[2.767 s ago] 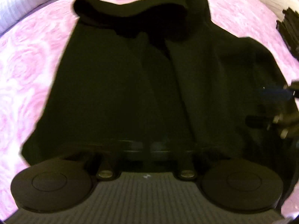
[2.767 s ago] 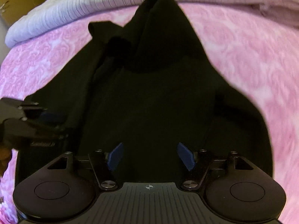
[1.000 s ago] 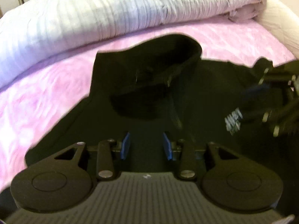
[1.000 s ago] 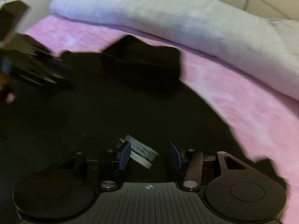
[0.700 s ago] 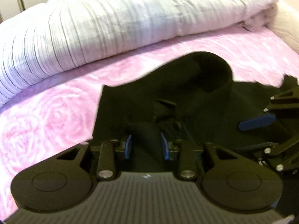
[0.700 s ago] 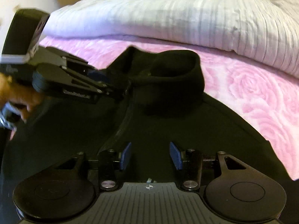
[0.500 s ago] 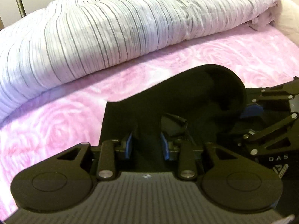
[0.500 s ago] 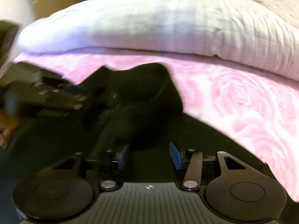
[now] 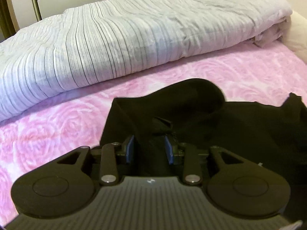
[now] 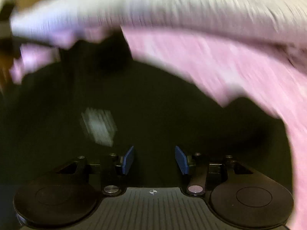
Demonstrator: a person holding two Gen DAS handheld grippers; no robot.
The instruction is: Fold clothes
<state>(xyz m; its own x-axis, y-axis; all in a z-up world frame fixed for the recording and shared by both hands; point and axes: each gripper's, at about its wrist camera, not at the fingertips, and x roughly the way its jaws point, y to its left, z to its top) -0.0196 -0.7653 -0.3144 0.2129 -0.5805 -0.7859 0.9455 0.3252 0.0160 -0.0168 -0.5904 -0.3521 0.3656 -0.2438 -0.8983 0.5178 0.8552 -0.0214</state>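
left gripper [image 9: 149,149] pinched black fabric garment [image 9: 220,126] at 6 o'clock | right gripper [image 10: 153,161] spread over it, blurred | pink rose-patterned blanket [image 9: 57,126] beneath

No lettering, brand, number or sign can be read in either view. A pale label [image 10: 98,127] on the black garment [image 10: 172,118], left of centre in the right wrist view, is smeared by motion blur and cannot be read. A small crosshair mark sits on each tool's ribbed housing, with no characters beside it.
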